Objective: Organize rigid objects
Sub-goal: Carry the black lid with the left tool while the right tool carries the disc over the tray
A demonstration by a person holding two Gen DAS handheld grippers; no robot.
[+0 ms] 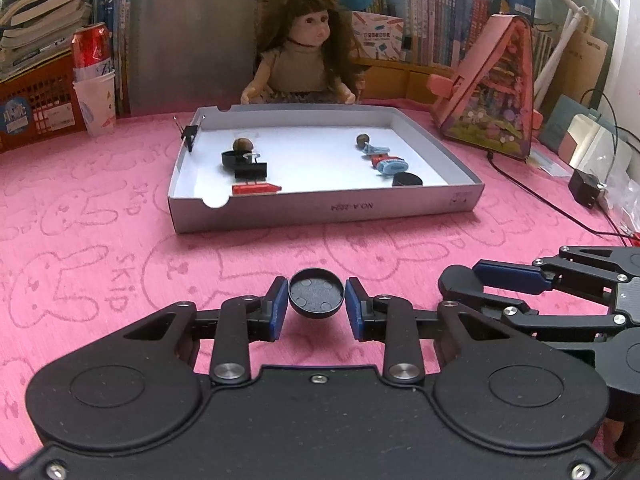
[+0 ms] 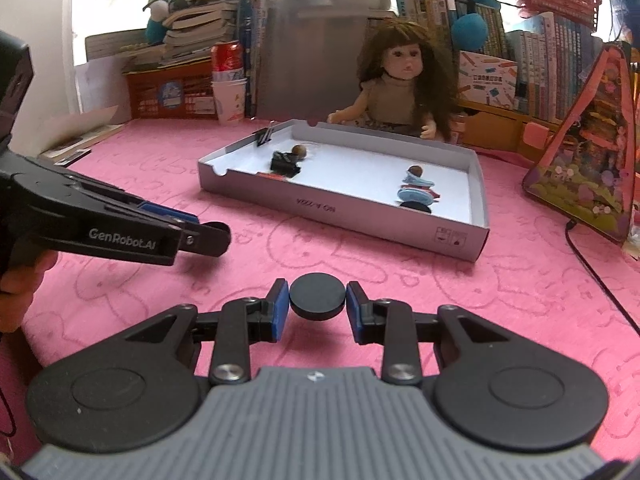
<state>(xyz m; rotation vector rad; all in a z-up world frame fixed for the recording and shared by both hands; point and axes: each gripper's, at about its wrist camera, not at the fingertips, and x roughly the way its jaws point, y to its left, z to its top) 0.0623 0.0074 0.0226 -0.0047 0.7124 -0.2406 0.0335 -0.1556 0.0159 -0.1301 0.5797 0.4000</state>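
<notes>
My left gripper (image 1: pixel 316 300) is shut on a black round cap (image 1: pixel 316 294) with its hollow side up, held just above the pink cloth. My right gripper (image 2: pixel 317 300) is shut on a second black round cap (image 2: pixel 317 295), flat side up. A grey shallow box (image 1: pixel 320 210) lies ahead of both. Its left side holds a walnut (image 1: pixel 243 144), a black cap, a binder clip (image 1: pixel 251 170) and a red piece (image 1: pixel 256 189). Its right side holds a walnut (image 1: pixel 362 140), blue clips (image 1: pixel 394 167), a red piece and a black cap (image 1: pixel 407 179). The right gripper also shows in the left wrist view (image 1: pixel 456 280).
A doll (image 1: pixel 304 56) sits behind the box. A red can on paper cups (image 1: pixel 94 80) and an orange crate stand back left. A pink triangular toy house (image 1: pixel 496 92) stands at right, with a black cable and charger (image 1: pixel 586 190). Books fill the back.
</notes>
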